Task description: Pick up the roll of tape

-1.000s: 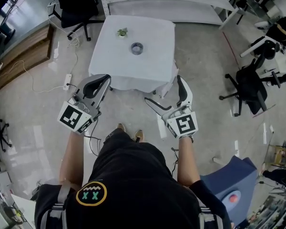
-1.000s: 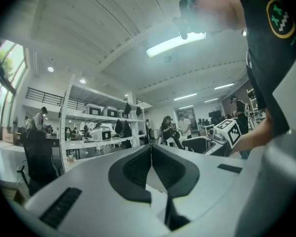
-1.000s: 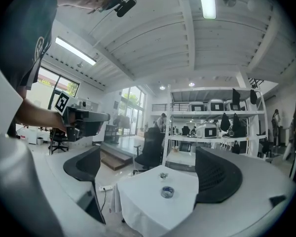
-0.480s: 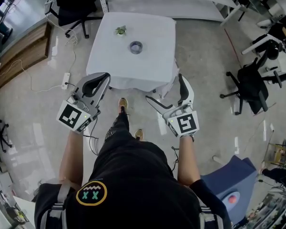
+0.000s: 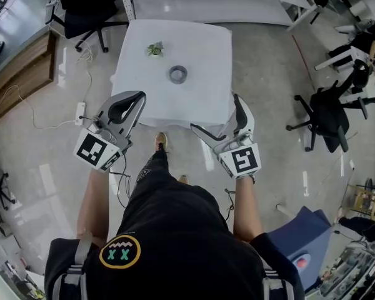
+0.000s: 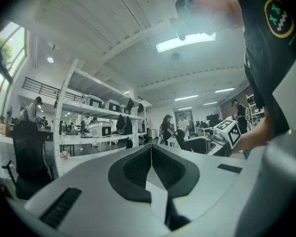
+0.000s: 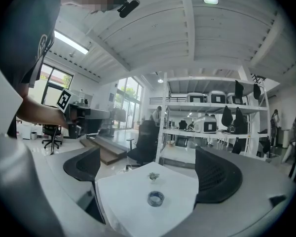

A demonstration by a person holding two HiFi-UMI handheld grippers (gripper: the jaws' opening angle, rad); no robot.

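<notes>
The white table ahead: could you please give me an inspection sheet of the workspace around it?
Surface: white table, mostly bare.
Job's things: roll of tape lying flat near the middle, untouched.
Clutter: small green item beyond the tape.
Grippers: left gripper shut, empty; right gripper open, empty; both apart from the tape.
Cables: white cable and power strip on the floor.
Surroundings: office chair, wooden platform.

The person wears a black T-shirt (image 5: 175, 227) with a yellow-ringed badge (image 5: 120, 252), grey shoulder straps (image 5: 81, 251) and tan shoes (image 5: 160, 140). The left gripper (image 5: 140, 95) and right gripper (image 5: 215, 112) are grey, with black-and-white marker cubes (image 5: 99, 151).
</notes>
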